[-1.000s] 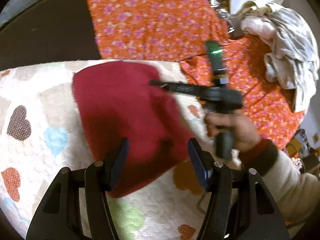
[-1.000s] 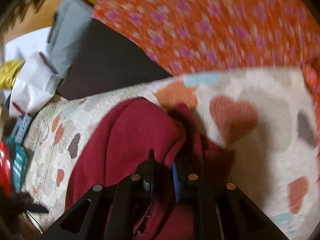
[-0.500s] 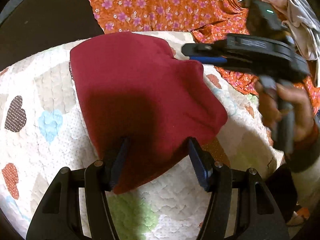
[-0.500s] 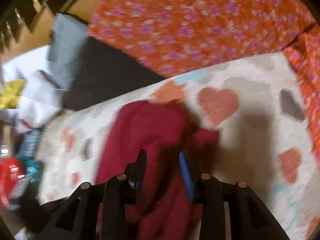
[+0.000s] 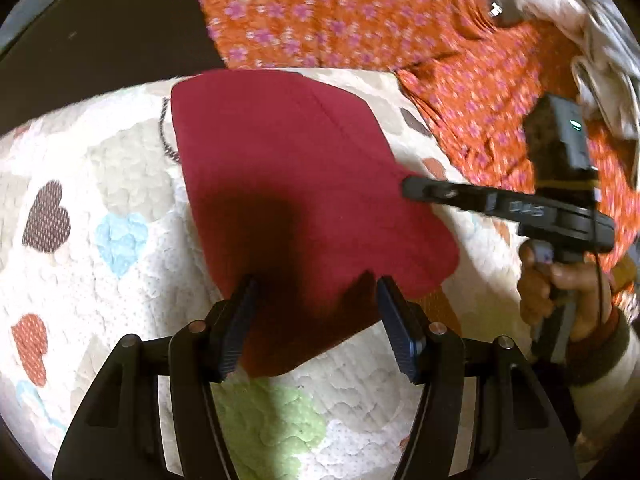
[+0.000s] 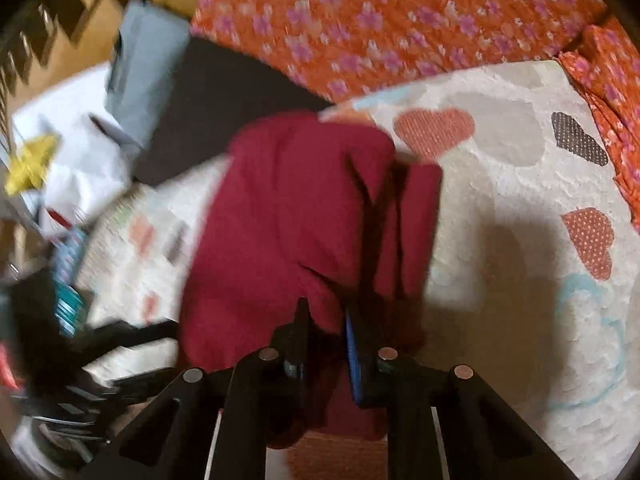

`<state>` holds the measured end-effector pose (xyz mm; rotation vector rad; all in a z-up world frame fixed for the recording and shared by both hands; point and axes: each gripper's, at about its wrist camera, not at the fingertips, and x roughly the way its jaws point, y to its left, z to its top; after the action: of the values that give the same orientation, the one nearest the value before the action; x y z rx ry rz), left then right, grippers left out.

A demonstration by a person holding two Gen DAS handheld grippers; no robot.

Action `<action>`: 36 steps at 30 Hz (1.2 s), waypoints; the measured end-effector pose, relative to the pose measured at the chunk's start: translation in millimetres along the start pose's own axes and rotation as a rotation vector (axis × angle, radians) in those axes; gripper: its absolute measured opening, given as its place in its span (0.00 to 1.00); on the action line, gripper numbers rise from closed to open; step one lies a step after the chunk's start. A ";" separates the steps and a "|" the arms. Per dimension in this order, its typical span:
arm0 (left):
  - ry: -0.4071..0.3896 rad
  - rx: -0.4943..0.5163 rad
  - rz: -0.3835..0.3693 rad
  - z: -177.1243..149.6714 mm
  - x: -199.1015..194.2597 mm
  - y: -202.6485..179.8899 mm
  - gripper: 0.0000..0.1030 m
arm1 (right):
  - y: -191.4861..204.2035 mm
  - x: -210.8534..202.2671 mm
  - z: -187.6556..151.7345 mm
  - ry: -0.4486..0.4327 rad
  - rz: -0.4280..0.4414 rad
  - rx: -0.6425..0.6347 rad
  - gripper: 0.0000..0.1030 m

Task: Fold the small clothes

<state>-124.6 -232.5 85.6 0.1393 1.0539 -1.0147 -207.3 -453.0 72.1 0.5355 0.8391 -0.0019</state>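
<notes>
A dark red garment (image 5: 296,184) lies folded flat on the heart-patterned quilt (image 5: 100,272). My left gripper (image 5: 314,304) is open, its fingers either side of the garment's near edge, holding nothing. My right gripper (image 5: 408,186) shows in the left wrist view at the garment's right edge. In the right wrist view the right gripper (image 6: 326,320) has its jaws narrowly apart with the red garment (image 6: 288,208) between and around them; the view is blurred and I cannot tell whether the cloth is pinched.
An orange flowered cloth (image 5: 360,12) lies behind the quilt. A pile of pale clothes (image 5: 592,20) sits at the far right. A dark surface (image 5: 100,40) lies at the back left. White and grey items (image 6: 120,100) and clutter lie beyond the quilt.
The right gripper let go of the garment, opened, swung away to the right, then came back low to the garment's right edge. The garment now lies flatter. The left gripper stayed open.
</notes>
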 end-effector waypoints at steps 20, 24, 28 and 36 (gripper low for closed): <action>-0.033 0.001 0.050 0.4 3.8 -3.4 0.58 | 16.9 -2.5 4.7 -0.032 -0.122 -0.088 0.20; 0.011 -0.057 0.087 -2.6 19.2 5.8 0.58 | 5.6 20.2 -1.0 0.013 -0.136 -0.068 0.25; -0.023 -0.062 0.111 -1.0 12.0 3.7 0.58 | 12.2 -6.6 9.2 -0.051 -0.174 -0.077 0.34; -0.052 -0.069 0.175 4.4 18.6 3.6 0.61 | 53.8 1.4 30.7 -0.086 -0.190 -0.209 0.33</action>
<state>-117.0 -244.5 72.3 0.1461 1.0099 -0.8193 -173.5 -419.9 112.0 0.2557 0.7929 -0.1097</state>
